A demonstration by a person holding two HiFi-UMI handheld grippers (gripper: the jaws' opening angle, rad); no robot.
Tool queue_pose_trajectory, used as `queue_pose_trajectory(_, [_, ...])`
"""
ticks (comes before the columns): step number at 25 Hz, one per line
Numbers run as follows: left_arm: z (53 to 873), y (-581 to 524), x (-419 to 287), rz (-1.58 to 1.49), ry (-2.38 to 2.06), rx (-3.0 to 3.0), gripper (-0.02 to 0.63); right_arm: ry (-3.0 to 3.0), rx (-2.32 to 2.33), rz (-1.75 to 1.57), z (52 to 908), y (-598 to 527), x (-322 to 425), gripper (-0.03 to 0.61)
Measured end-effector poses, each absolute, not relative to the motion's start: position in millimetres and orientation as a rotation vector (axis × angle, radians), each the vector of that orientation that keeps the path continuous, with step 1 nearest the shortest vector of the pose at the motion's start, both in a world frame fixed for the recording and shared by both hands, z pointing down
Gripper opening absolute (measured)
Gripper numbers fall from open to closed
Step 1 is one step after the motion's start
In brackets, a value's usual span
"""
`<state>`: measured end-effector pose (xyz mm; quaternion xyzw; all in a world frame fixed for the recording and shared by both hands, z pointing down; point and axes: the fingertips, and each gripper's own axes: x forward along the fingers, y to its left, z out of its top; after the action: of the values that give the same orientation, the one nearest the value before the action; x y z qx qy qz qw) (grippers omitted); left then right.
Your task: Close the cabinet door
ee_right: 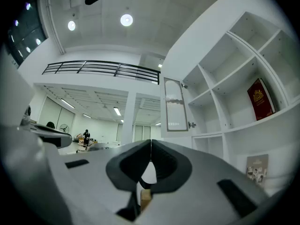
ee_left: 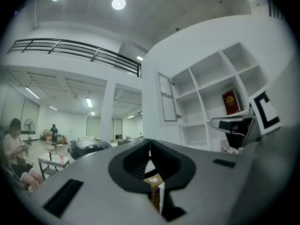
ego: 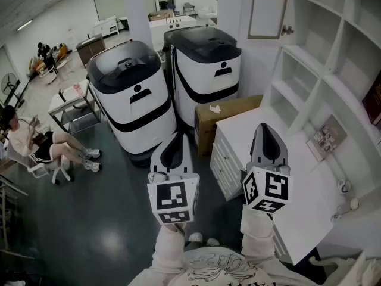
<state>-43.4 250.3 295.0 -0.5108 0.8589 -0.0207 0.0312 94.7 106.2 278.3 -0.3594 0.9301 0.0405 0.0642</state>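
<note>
The white cabinet door with a glass panel stands swung open at the top of the white shelf unit, its small knob on the right edge. The door also shows in the left gripper view and in the right gripper view, well ahead of both grippers. My left gripper is shut and empty, held over the floor. My right gripper is shut and empty above the white desk, below and short of the door.
A white desk with drawers runs under the shelves. Two large white-and-black machines and a cardboard box stand ahead. A red book leans in a shelf. A person sits at far left.
</note>
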Motion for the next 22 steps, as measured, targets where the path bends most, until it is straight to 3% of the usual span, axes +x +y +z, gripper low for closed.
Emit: queue_pose_trajectory(22, [304.8,239.1,-76.7,-0.078,2.618,-1.619,0.011,2.795,-1.124,0.135,287.6,101.4,61.4,0.006])
